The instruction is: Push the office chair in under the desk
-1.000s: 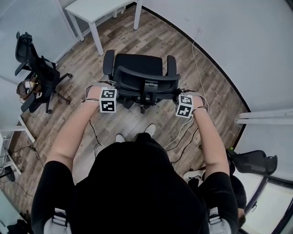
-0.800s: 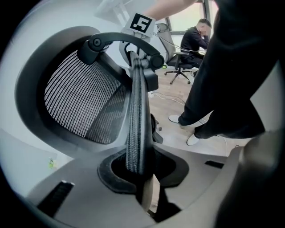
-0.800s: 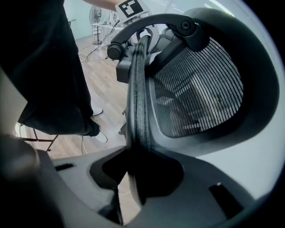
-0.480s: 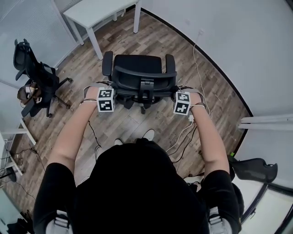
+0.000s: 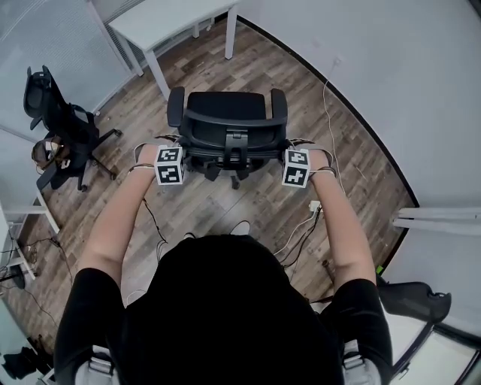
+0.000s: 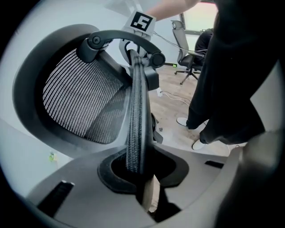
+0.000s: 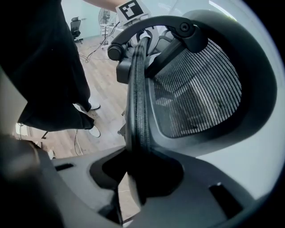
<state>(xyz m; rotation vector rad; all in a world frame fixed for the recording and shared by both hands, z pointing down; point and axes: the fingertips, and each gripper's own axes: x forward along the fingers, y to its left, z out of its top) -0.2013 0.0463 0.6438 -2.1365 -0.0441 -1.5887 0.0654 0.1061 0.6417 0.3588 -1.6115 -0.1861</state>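
The black office chair (image 5: 225,113) stands on the wood floor, its seat facing the white desk (image 5: 165,19) at the top of the head view, with a gap of floor between them. My left gripper (image 5: 180,154) is shut on the left edge of the backrest, my right gripper (image 5: 284,159) on its right edge. In the left gripper view the backrest's rim (image 6: 136,111) runs straight into the left gripper (image 6: 141,173), mesh (image 6: 80,102) to its left. The right gripper view mirrors this: rim (image 7: 136,102) clamped in the right gripper (image 7: 138,178), mesh (image 7: 196,93) at right.
A second black chair (image 5: 56,124) stands at the left by the wall. Cables (image 5: 304,225) trail over the floor behind the right arm. Another dark chair (image 5: 409,297) sits at the lower right. A curved white wall (image 5: 391,83) bounds the right side.
The person has stepped forward and the chair has rolled a little toward the desk with both grippers still clamped on its backrest.
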